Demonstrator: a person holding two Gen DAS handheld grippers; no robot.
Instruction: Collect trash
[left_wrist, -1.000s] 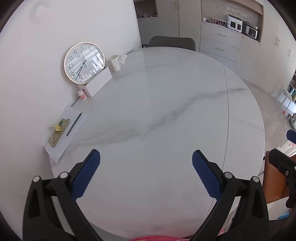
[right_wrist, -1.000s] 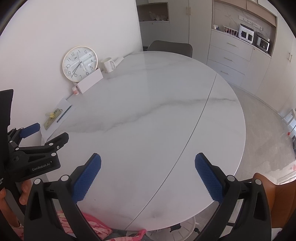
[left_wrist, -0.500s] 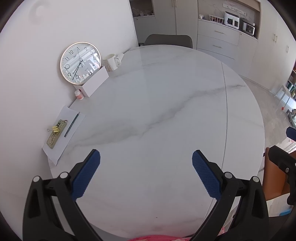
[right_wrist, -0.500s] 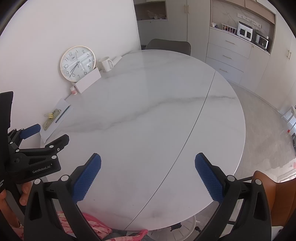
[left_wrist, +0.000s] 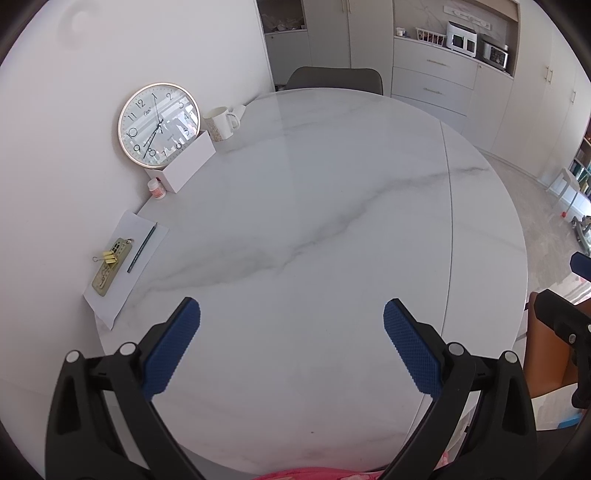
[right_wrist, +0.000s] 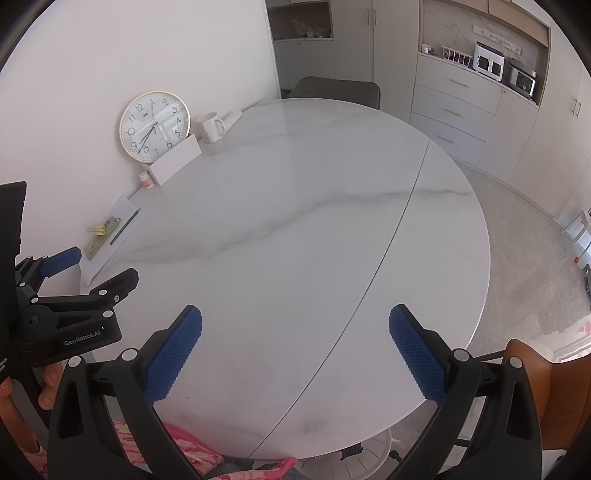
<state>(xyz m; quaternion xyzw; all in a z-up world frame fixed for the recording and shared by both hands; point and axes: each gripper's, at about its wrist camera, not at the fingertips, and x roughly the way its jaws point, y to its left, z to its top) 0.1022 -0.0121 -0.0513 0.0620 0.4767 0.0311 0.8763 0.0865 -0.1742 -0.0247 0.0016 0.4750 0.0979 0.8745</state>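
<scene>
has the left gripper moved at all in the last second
Yes, slightly. In its own view the clock and table sit a bit lower than before, so the left gripper tilted upward. Its fingers stayed open.

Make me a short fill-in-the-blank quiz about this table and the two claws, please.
1. The clock leans against the ____.
2. The mug stands to the ____ of the clock.
3. The pencil lies on a sheet of ____.
4. Both the left claw and right claw are ____, holding nothing.

Missing words: wall; right; paper; open
</scene>
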